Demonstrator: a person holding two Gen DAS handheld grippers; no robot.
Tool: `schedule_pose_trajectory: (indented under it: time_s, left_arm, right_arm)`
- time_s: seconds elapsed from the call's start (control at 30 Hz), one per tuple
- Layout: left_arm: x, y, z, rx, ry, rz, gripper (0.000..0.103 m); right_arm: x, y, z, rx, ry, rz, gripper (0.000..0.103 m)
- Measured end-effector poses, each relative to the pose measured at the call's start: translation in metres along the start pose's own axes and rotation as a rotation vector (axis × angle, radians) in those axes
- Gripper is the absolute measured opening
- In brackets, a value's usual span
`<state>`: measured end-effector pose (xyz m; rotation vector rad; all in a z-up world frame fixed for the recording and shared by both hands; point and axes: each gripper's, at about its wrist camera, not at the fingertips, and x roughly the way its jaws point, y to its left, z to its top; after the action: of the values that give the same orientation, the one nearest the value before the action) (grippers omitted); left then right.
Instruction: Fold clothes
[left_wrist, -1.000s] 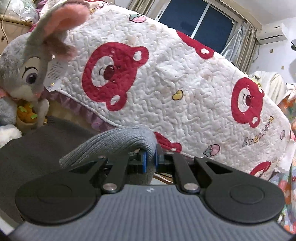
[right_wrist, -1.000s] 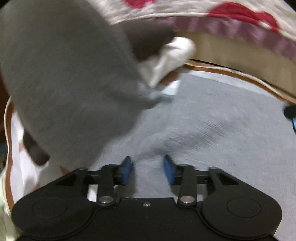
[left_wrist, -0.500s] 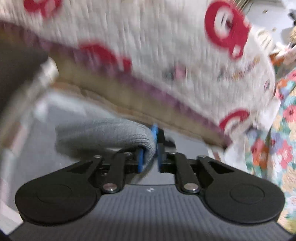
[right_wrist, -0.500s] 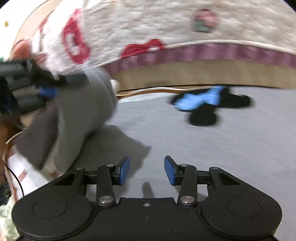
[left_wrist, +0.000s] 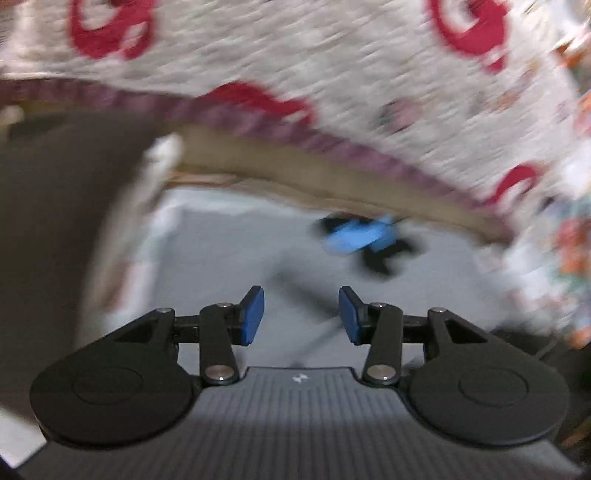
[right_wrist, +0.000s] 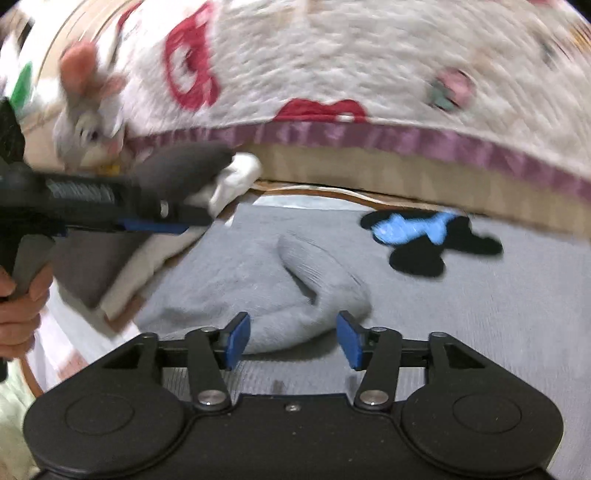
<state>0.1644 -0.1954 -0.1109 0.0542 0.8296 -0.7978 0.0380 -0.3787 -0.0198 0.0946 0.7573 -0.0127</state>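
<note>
A grey knit garment (right_wrist: 280, 288) lies bunched on the grey cloth surface (right_wrist: 498, 314). My right gripper (right_wrist: 291, 339) hovers right at its near edge; the jaws are opening, and the knit shows between the pads without being pressed. My left gripper (left_wrist: 301, 315) points down at the grey surface (left_wrist: 221, 266) with its jaws opening and nothing between them. In the right wrist view the left gripper (right_wrist: 184, 223) comes in from the left, above the garment, with a hand (right_wrist: 18, 306) on its grip.
A stack of folded dark grey and white clothes (right_wrist: 110, 273) sits at the left. A blue and black item (right_wrist: 417, 236) (left_wrist: 354, 240) lies by the quilt's edge. The quilt with red bears (right_wrist: 332, 66) rises behind, and a plush rabbit (right_wrist: 88, 122) leans on it.
The left gripper was shut on the grey knit garment; it has dropped, tipped down and let go. The garment now lies on the surface. The right gripper's jaws stand wider.
</note>
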Motion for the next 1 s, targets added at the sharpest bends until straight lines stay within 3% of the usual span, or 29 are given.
schedule_pose_trajectory:
  time_s: [0.1,0.13,0.23,0.33,0.37,0.4,0.47,0.5,0.57,0.63,0.7,0.77,0.9,1.0]
  left_arm:
    - [-0.004,0.024,-0.038,-0.027,0.051,0.058,0.04]
    - [-0.003,0.031,-0.045,-0.048,0.078,0.062,0.039]
    - [-0.002,0.042,-0.046,-0.052,0.063,0.052,0.039]
    - [-0.004,0.045,-0.037,-0.067,-0.007,0.031,0.042]
    - [-0.004,0.046,-0.035,-0.076,-0.028,0.022,0.042]
    - [-0.003,0.048,-0.035,-0.084,-0.041,0.019,0.042]
    - [-0.003,0.053,-0.038,-0.099,-0.065,0.014,0.04]
    - [-0.002,0.055,-0.039,-0.107,-0.076,0.011,0.04]
    - [-0.003,0.054,-0.035,-0.109,-0.099,-0.026,0.04]
    - [0.001,0.046,-0.028,-0.071,-0.092,-0.076,0.04]
    - [0.014,0.03,-0.028,0.012,-0.024,-0.108,0.04]
    - [0.026,0.016,-0.035,0.064,0.015,-0.111,0.04]
    - [0.052,0.0,-0.046,0.125,0.089,-0.026,0.039]
    - [0.052,-0.002,-0.044,0.122,0.088,-0.024,0.041]
  right_arm:
    - [0.007,0.032,0.013,-0.141,0.03,-0.129,0.061]
    - [0.009,0.037,0.015,-0.156,0.013,-0.132,0.063]
    - [0.028,0.024,0.017,-0.078,0.021,-0.131,0.068]
    - [0.065,0.004,0.014,-0.001,0.081,-0.168,0.07]
    - [0.079,-0.004,0.011,0.014,0.104,-0.147,0.06]
    - [0.088,-0.01,0.012,0.013,0.128,-0.109,0.032]
    - [0.094,-0.019,0.021,-0.009,0.134,-0.057,0.018]
    - [0.078,-0.02,0.032,-0.043,0.064,-0.066,0.016]
    - [0.044,-0.022,0.055,-0.084,-0.085,-0.086,0.015]
    - [0.001,-0.039,0.067,-0.006,-0.252,-0.09,0.015]
    - [-0.016,-0.063,0.064,0.08,-0.309,-0.104,0.021]
    - [-0.004,-0.095,0.047,0.178,-0.242,-0.117,0.031]
    - [0.03,-0.149,0.003,0.384,-0.089,-0.154,0.038]
    - [0.026,-0.156,-0.015,0.452,-0.083,-0.187,0.038]
